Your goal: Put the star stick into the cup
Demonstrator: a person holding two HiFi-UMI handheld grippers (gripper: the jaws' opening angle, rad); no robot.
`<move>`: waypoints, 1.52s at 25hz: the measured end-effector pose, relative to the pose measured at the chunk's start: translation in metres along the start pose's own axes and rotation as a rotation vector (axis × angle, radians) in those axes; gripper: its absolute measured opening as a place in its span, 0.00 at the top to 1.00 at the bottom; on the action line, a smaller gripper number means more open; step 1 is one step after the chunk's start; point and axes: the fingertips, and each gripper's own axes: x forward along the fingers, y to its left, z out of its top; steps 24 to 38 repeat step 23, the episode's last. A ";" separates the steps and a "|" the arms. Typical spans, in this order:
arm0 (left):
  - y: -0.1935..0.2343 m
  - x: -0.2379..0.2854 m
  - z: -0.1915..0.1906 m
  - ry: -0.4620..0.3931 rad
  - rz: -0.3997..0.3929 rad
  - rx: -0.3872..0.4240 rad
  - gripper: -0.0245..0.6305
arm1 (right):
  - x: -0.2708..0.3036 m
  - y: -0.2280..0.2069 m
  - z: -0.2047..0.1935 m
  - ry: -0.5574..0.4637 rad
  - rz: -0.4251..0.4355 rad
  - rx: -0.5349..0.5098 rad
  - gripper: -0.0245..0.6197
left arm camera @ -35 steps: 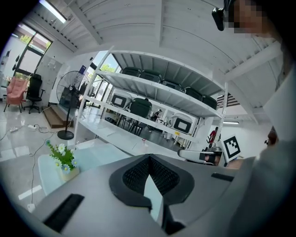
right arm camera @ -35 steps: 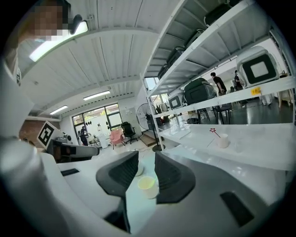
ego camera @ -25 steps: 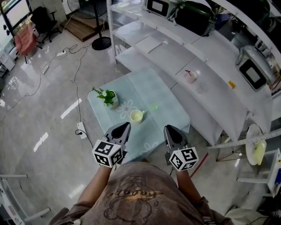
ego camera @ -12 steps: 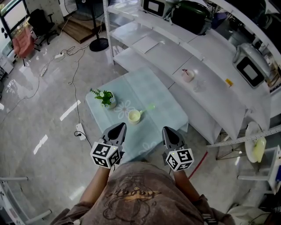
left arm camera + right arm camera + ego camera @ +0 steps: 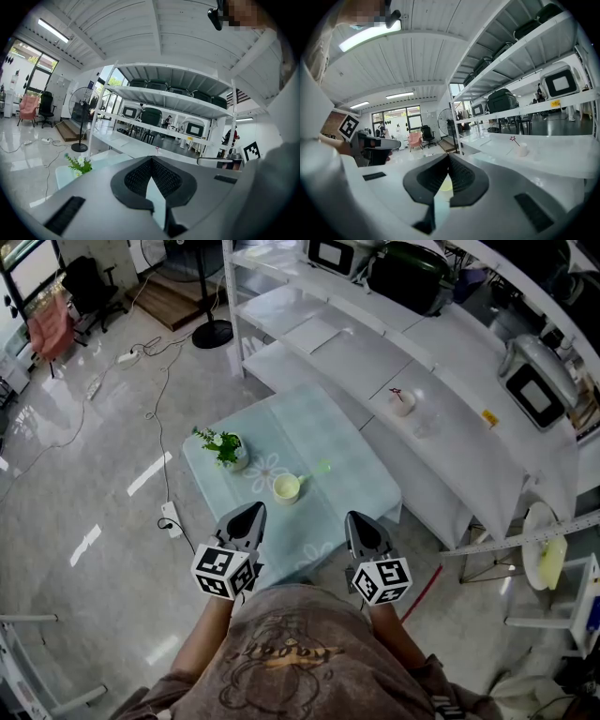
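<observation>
Nearest me: my left gripper (image 5: 249, 515) is pressed tip to tip w/ nothing betw. the jaws, same as 1.4 s ago. My right gripper (image 5: 359, 519) is what changed: its jaws stood apart then, now they meet at the tips, empty (the yellow low in their gap is only the cup beyond). Both have drawn back a bit twd my body & tilted up, which I read as a rest pose, no reach for anything. Past them on the table (image 5: 323, 423) sits the yellow cup (image 5: 286, 487), w/ a green stick (image 5: 319, 468) lying just beside it, outside; its head is too small to tell. The plant (image 5: 225, 448) is off to the left. Farthest, on the shelf (image 5: 347, 338), a red star stick (image 5: 397, 393) stands in a small cup (image 5: 405, 405).
</observation>
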 end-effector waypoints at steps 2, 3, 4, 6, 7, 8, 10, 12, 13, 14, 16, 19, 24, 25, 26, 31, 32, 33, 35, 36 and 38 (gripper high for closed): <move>0.000 0.000 -0.001 0.000 0.003 -0.002 0.93 | 0.001 -0.001 0.000 0.004 -0.002 -0.001 0.96; 0.000 0.000 -0.001 0.001 0.004 -0.003 0.93 | 0.001 -0.001 0.000 0.005 -0.004 -0.001 0.96; 0.000 0.000 -0.002 0.001 0.005 -0.004 0.93 | 0.002 -0.002 0.000 0.006 -0.006 -0.002 0.96; 0.000 0.000 -0.002 0.002 0.007 -0.006 0.93 | 0.002 -0.004 0.001 0.005 -0.010 -0.001 0.96; 0.000 0.000 -0.002 0.003 0.007 -0.006 0.93 | 0.002 -0.005 0.001 0.004 -0.011 0.000 0.96; 0.000 0.000 -0.002 0.004 0.006 -0.006 0.93 | 0.002 -0.005 0.002 0.003 -0.012 0.001 0.96; 0.000 0.001 -0.002 0.005 0.006 -0.007 0.93 | 0.003 -0.006 0.002 0.004 -0.012 0.004 0.96; 0.000 0.002 -0.003 0.006 0.005 -0.010 0.93 | 0.004 -0.006 0.001 0.005 -0.012 0.008 0.96; 0.000 0.002 -0.003 0.006 0.005 -0.012 0.93 | 0.004 -0.006 0.001 0.006 -0.012 0.008 0.96; 0.000 0.002 -0.003 0.006 0.005 -0.014 0.93 | 0.004 -0.006 0.001 0.006 -0.012 0.008 0.96; 0.000 0.003 -0.003 0.006 0.005 -0.017 0.93 | 0.004 -0.006 0.001 0.007 -0.012 0.007 0.96; 0.000 0.003 -0.003 0.009 0.004 -0.019 0.93 | 0.005 -0.007 0.001 0.010 -0.013 0.007 0.96; 0.001 0.006 -0.005 0.010 0.005 -0.023 0.93 | 0.007 -0.008 -0.001 0.015 -0.012 0.004 0.96; 0.001 0.006 -0.005 0.010 0.005 -0.023 0.93 | 0.007 -0.008 -0.001 0.015 -0.012 0.004 0.96; 0.001 0.006 -0.005 0.010 0.005 -0.023 0.93 | 0.007 -0.008 -0.001 0.015 -0.012 0.004 0.96; 0.001 0.006 -0.005 0.010 0.005 -0.023 0.93 | 0.007 -0.008 -0.001 0.015 -0.012 0.004 0.96; 0.001 0.006 -0.005 0.010 0.005 -0.023 0.93 | 0.007 -0.008 -0.001 0.015 -0.012 0.004 0.96; 0.001 0.006 -0.005 0.010 0.005 -0.023 0.93 | 0.007 -0.008 -0.001 0.015 -0.012 0.004 0.96; 0.001 0.006 -0.005 0.010 0.005 -0.023 0.93 | 0.007 -0.008 -0.001 0.015 -0.012 0.004 0.96; 0.001 0.006 -0.005 0.010 0.005 -0.023 0.93 | 0.007 -0.008 -0.001 0.015 -0.012 0.004 0.96; 0.001 0.006 -0.005 0.010 0.005 -0.023 0.93 | 0.007 -0.008 -0.001 0.015 -0.012 0.004 0.96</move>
